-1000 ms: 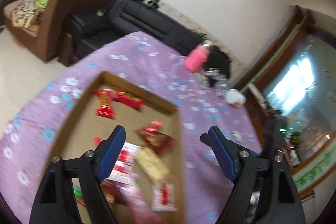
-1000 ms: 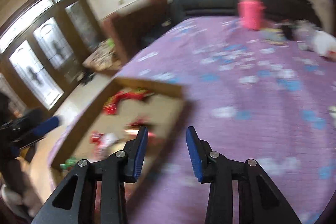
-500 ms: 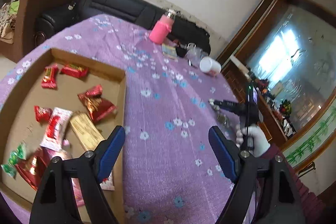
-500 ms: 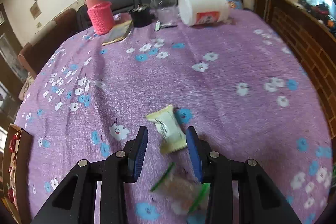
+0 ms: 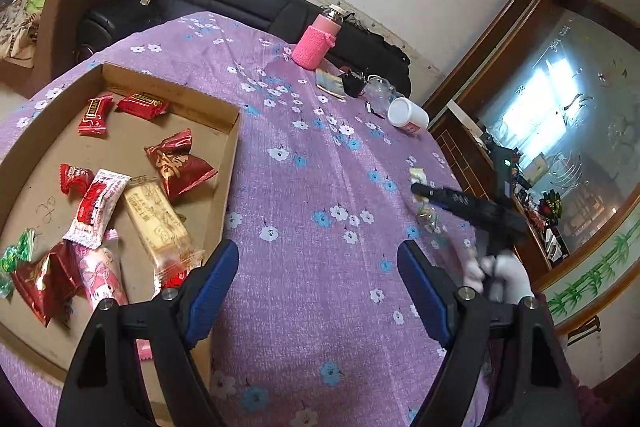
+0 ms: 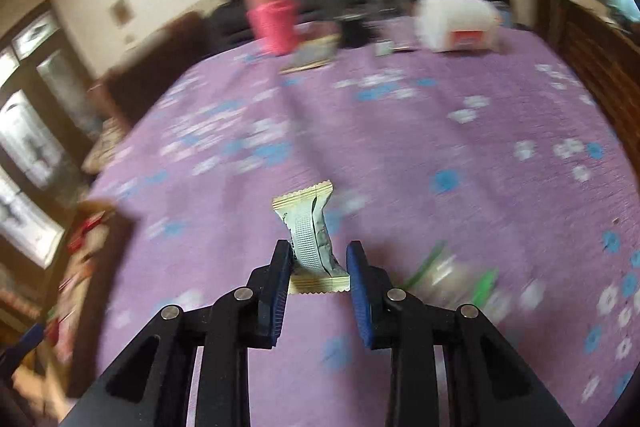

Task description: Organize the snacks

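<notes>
A pale snack packet (image 6: 310, 237) with crimped cream ends sits pinched between the blue pads of the right gripper (image 6: 318, 269), squeezed narrow at its middle, its far end pointing away along the fingers. The right jaws are closed on it. Whether it hangs clear of the purple flowered tablecloth (image 6: 400, 147) or touches it, the blurred view cannot settle. Just to the right of that gripper lies a second, clear wrapper with green ends (image 6: 452, 277), smeared by blur.

The left gripper (image 5: 318, 277) has its jaws wide apart with nothing between them, above the cloth just beside the near right edge of the cardboard tray (image 5: 230, 163). In the tray lie many wrapped snacks: a beige bar (image 5: 158, 217), a red foil pack (image 5: 180, 163), a white-and-red packet (image 5: 96, 203), a pink one (image 5: 104, 279) and smaller red candies (image 5: 96, 111).

From the left wrist view, the right gripper (image 5: 418, 189) shows well apart over the cloth's right side, held by a white-gloved hand (image 5: 500, 275). At the far edge of the table stand a pink-sleeved bottle (image 5: 314, 41) and a white jar on its side (image 5: 408, 113).
</notes>
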A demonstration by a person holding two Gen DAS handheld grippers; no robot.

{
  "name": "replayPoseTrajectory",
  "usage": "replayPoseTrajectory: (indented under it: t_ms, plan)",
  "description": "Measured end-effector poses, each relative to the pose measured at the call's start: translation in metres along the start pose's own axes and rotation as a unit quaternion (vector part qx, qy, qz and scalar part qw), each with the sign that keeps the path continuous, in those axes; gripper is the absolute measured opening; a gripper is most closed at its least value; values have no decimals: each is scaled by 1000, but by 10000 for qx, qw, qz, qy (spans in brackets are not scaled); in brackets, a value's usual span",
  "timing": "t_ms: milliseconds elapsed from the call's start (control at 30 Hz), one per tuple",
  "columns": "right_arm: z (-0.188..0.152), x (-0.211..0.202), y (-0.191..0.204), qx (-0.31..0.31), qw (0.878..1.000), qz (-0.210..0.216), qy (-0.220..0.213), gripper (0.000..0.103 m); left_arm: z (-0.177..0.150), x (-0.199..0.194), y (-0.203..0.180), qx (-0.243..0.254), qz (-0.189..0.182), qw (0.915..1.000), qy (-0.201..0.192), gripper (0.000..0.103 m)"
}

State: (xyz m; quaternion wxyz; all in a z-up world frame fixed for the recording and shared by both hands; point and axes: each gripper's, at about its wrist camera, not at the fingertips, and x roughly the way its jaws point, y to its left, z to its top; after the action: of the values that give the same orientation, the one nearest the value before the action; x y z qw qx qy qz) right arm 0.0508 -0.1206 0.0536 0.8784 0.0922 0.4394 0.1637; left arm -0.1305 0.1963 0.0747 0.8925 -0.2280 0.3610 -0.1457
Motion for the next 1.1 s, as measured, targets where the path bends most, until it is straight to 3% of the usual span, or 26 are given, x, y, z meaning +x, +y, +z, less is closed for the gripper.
replayPoseTrajectory:
  t_ms: [100, 200, 267, 400, 533, 667, 800, 933, 1100]
  plan:
    - [-22, -10, 34, -215, 9985, 491, 131, 32, -4, -7, -5, 12, -68, 10000, -36, 81]
    - [-41, -7, 51, -54, 9930, 1115, 387, 41, -8, -13, -9, 42, -132, 9999, -64, 81]
    - [-46, -12, 47, 68, 9927, 1157, 341, 41, -10, -18, -12, 67, -159, 9998, -51, 81]
    - [-41, -40, 1, 667, 9939, 866, -143, 47, -16, -23, -15, 176, -192, 9996, -50, 81]
    - [-44, -61, -58, 1238, 9914, 242, -359, 47, -19, -8, -14, 132, -233, 9995, 152, 81]
    - [-45, -47, -93, 1738, 9846, 128, -154, 47, -23, 8, -21, 161, -306, 9988, 359, 81]
    - [-35, -26, -107, 2152, 9760, 10, -329, 51, -28, 18, -29, 316, -236, 9979, 516, 81]
    - [-18, -12, -105, 1891, 9795, -463, -525, 59, -32, 32, -37, 470, -66, 9965, 694, 81]
    - [-14, 4, -96, 1502, 9864, -530, -412, 61, -37, 56, -45, 571, 67, 9940, 929, 81]
